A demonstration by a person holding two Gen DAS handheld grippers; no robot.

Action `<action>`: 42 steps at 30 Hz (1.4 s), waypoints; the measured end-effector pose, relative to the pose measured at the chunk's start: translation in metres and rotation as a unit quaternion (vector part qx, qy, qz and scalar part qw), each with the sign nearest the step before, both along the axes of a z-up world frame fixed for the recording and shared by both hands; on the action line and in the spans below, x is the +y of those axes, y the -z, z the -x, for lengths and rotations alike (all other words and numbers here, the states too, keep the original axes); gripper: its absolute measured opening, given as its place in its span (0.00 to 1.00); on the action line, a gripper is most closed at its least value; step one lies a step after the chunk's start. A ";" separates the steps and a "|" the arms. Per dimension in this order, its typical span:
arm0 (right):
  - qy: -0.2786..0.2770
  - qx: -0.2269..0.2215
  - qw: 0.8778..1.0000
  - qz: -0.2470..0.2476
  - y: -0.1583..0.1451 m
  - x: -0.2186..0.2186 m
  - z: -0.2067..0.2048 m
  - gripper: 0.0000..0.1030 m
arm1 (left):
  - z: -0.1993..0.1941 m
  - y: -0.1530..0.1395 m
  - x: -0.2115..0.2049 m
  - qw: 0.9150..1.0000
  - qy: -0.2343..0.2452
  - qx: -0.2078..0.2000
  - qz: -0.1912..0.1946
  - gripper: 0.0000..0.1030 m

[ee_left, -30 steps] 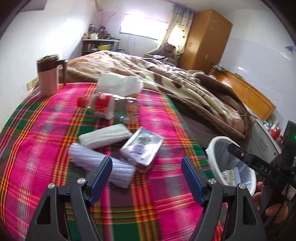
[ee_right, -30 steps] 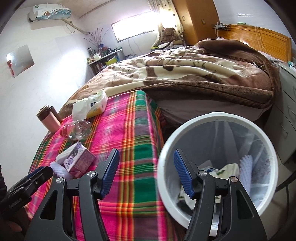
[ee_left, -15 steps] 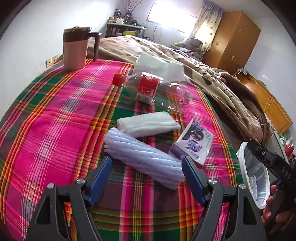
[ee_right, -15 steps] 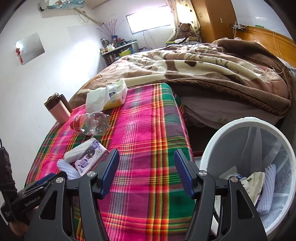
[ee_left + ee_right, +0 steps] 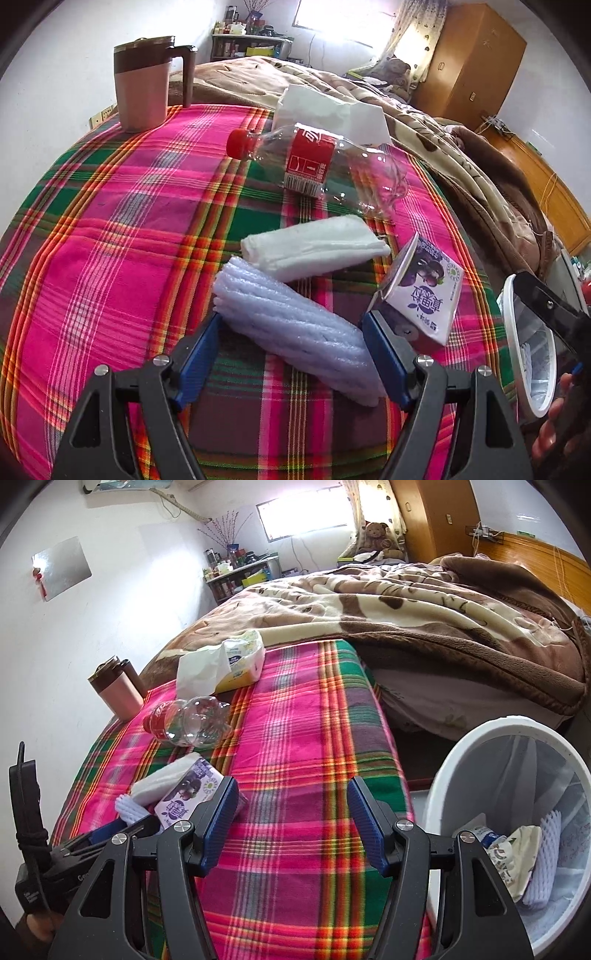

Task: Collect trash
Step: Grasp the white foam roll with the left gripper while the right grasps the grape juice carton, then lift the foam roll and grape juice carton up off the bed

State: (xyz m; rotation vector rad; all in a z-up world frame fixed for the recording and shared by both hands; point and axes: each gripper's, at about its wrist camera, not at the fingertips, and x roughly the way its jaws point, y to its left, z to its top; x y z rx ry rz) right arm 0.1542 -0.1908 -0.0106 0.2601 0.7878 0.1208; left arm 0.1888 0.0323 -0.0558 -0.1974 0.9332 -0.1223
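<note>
Left gripper (image 5: 291, 354) dropped in closer vs a sec ago, jaws apart & now straddling the foam sleeve (image 5: 295, 328) on the plaid cloth (image 5: 110, 240), not squeezing yet. Right gripper (image 5: 291, 823) open too, holding nothing. Bin (image 5: 480, 746) sits by the bed edge, so prob. grab next.

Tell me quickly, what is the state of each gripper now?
Left gripper: open, foam roll between its jaws, not gripped.
Right gripper: open, holding nothing, above the plaid cloth.
</note>
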 end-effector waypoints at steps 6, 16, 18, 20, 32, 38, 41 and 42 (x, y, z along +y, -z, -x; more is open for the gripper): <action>-0.024 0.014 1.000 -0.008 0.005 0.016 -0.009 0.61 | 0.005 -0.003 0.007 1.000 0.025 0.002 -0.006 0.77; -0.033 0.029 0.999 -0.022 0.011 0.028 -0.014 0.61 | -0.010 0.000 0.012 0.999 -0.009 0.020 0.032 0.77; -0.031 0.029 0.999 -0.022 0.010 0.027 -0.014 0.61 | -0.011 0.001 0.010 0.999 -0.020 0.018 0.034 0.77; -0.027 0.031 0.999 -0.027 0.011 0.026 -0.015 0.61 | -0.011 0.000 0.009 0.999 -0.022 0.018 0.044 0.77; -0.034 0.060 0.997 -0.046 0.022 0.039 -0.026 0.61 | -0.003 -0.001 0.030 1.000 0.016 0.016 0.014 0.39; -0.044 0.068 0.996 -0.043 0.024 0.055 -0.031 0.61 | 0.008 -0.002 0.054 1.000 0.019 0.015 -0.020 0.39; -0.050 0.073 0.995 -0.043 0.025 0.063 -0.035 0.61 | 0.012 -0.004 0.063 0.999 0.012 0.012 -0.031 0.40; -0.051 0.073 0.995 -0.041 0.025 0.067 -0.036 0.66 | 0.012 -0.005 0.067 0.999 0.009 0.011 -0.034 0.40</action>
